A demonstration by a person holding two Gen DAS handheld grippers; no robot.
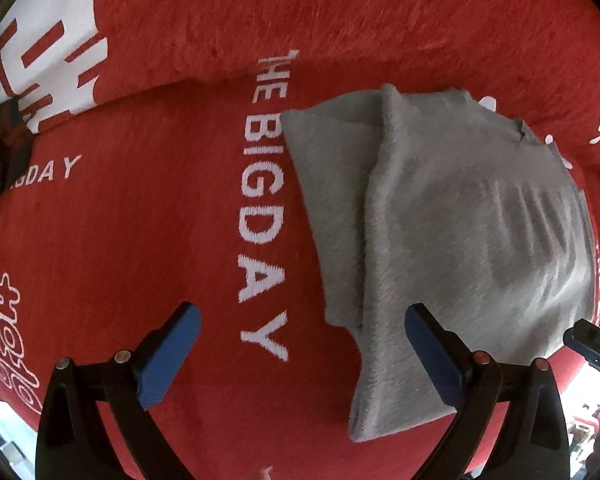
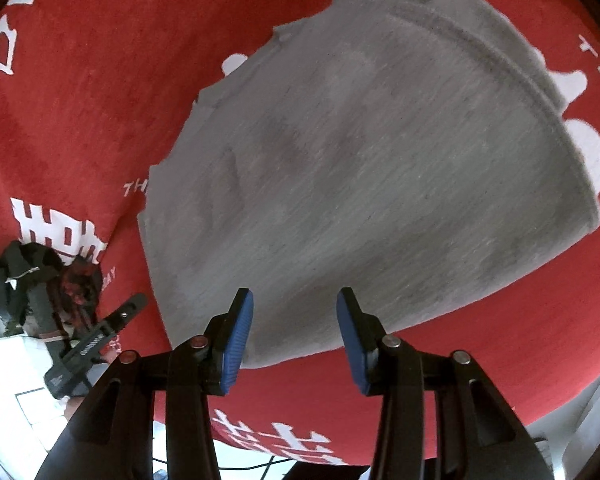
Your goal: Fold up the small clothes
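A small grey knitted garment [image 1: 452, 216] lies on a red cloth [image 1: 159, 208] with white lettering, one side flap folded over its body. My left gripper [image 1: 300, 346] points straight down over the garment's near left edge. It is open wide, nothing is pinched, and its right pad [image 1: 432, 360] hangs above the grey fabric. In the right wrist view the same garment [image 2: 360, 160] spreads out ahead. My right gripper [image 2: 295, 320] hovers over its near hem, half open, with nothing between the pads.
The red cloth [image 2: 79, 100] covers the whole work surface and ends near the bottom of both views. A dark bundle with straps [image 2: 27, 280] sits at its left edge, beside the left gripper [image 2: 91, 344]. The right gripper's tip [image 1: 592, 344] shows at the right.
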